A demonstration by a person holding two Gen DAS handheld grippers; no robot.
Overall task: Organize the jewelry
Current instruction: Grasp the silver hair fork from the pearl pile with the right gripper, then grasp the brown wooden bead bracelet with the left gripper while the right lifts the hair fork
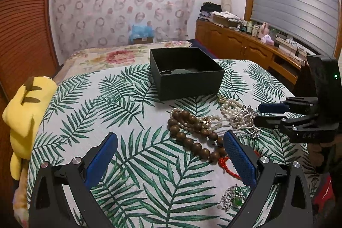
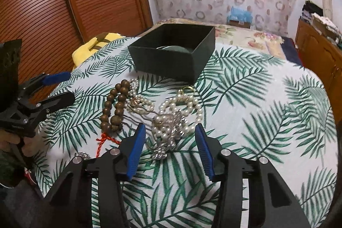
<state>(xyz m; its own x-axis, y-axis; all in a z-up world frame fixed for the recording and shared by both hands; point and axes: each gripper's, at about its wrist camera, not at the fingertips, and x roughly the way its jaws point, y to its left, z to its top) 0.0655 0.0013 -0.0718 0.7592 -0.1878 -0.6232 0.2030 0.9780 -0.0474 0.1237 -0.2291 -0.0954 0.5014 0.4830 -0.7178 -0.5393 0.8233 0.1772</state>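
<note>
A black open box (image 1: pixel 188 76) stands on the leaf-print cloth, with a green bangle (image 1: pixel 181 71) inside; it also shows in the right wrist view (image 2: pixel 171 52). In front of it lies a heap of jewelry: a brown wooden bead bracelet (image 1: pixel 192 134) (image 2: pixel 114 108) with a red cord (image 1: pixel 227 166), white pearl strands (image 1: pixel 232 109) (image 2: pixel 183 104), a silver chain (image 2: pixel 168 134) and a green-stone silver piece (image 1: pixel 234 199). My left gripper (image 1: pixel 171 138) is open, left of the beads. My right gripper (image 2: pixel 171 131) is open with a finger on either side of the pearl and silver heap.
A yellow plush toy (image 1: pixel 25 116) lies at the cloth's left edge. A floral bed (image 1: pixel 111 57) lies behind the box. A wooden cabinet (image 1: pixel 245 46) with clutter runs along the right. A slatted wooden door (image 2: pixel 64 3) stands on the left.
</note>
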